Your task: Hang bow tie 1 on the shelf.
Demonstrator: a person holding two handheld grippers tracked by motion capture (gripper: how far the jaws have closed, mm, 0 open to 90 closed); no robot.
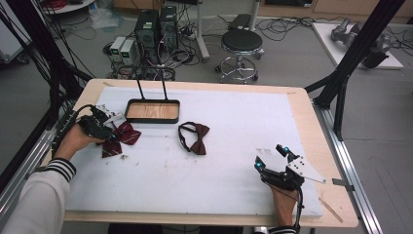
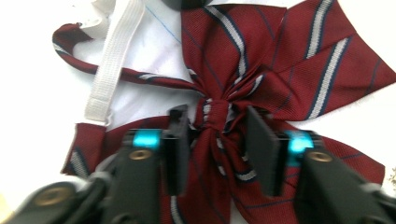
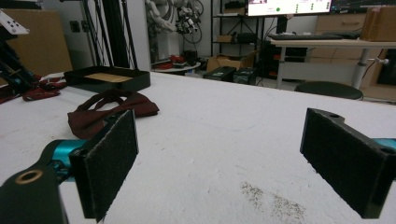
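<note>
Two bow ties on the white table (image 1: 234,161): striped bow tie (image 1: 122,138) at left, near the tray (image 1: 152,111), plain bow tie (image 1: 194,138) mid-table. Left gripper (image 2: 217,140) astride the striped knot, pads not visibly pressing; best closed squarely on the knot, clear of the white strap (image 2: 112,60). Right gripper (image 1: 272,158) idle, jaws wide apart.

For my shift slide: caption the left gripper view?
Left gripper straddling the knot of a striped red bow tie on the white table.

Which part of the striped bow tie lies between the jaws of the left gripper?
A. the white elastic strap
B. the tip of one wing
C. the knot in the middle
C: in the left gripper view, the left gripper has its jaws on either side of the striped bow tie's middle knot.
</note>
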